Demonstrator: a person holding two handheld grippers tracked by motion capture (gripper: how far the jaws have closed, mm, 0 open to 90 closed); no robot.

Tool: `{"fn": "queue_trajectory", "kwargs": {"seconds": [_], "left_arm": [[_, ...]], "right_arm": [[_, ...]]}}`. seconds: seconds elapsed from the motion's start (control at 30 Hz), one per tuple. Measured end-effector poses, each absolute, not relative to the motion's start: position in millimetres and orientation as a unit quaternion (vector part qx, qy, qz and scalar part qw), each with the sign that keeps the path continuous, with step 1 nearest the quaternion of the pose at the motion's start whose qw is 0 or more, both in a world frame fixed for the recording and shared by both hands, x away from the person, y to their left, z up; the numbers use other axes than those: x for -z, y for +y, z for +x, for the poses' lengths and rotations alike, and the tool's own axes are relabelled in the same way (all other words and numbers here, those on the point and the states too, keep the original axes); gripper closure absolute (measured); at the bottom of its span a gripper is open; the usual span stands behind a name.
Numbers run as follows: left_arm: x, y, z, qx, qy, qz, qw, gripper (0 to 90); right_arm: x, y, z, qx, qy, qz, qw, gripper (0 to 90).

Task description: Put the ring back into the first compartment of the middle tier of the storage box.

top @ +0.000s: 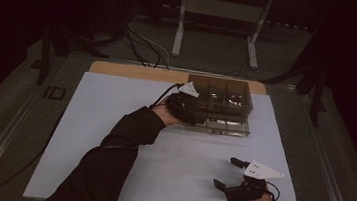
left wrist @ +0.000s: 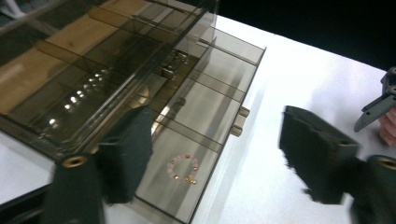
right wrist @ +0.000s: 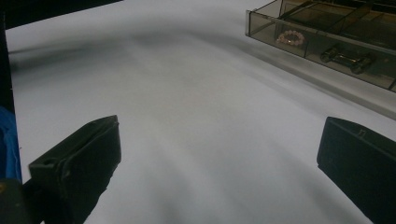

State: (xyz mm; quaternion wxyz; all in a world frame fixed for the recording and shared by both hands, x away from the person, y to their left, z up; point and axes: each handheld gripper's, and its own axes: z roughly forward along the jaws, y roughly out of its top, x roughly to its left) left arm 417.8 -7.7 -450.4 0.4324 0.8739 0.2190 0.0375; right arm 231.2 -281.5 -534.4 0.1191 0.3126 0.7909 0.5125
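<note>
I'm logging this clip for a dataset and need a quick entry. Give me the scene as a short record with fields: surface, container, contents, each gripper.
surface: white table
container: smoky clear organizer box, its drawer pulled out
contents: pink bead bracelet in the drawer's end compartment
left gripper: jaws open above the drawer, nothing between them
right gripper: jaws open over bare table, apart from the box

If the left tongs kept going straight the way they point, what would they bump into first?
Probably the open drawer of the smoky plastic box. The left tongs stand open just above it, with a pink bead bracelet lying between them. Depth is hard to judge.
</note>
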Motion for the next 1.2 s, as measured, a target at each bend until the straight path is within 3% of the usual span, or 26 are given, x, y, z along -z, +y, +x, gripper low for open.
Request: {"fn": "queue_trajectory", "kwargs": {"seconds": [0.17,0.4,0.73,1.2], "left_arm": [[445,1,417,-0.032,0.221,0.870,0.439,10.5],[447,7,416,-0.016,0.215,0.876,0.430,0.8],[448,16,413,-0.034,0.190,0.879,0.436,0.8],[441,41,410,-0.032,0.203,0.874,0.440,0.8]], "right_arm": [[534,-281,231,-0.511,0.792,0.312,0.119,0.0],[535,-282,230,-0.510,0.792,0.313,0.121,0.0],[535,-281,231,-0.510,0.792,0.313,0.119,0.0],[534,-279,231,-0.510,0.795,0.309,0.116,0.0]]}}
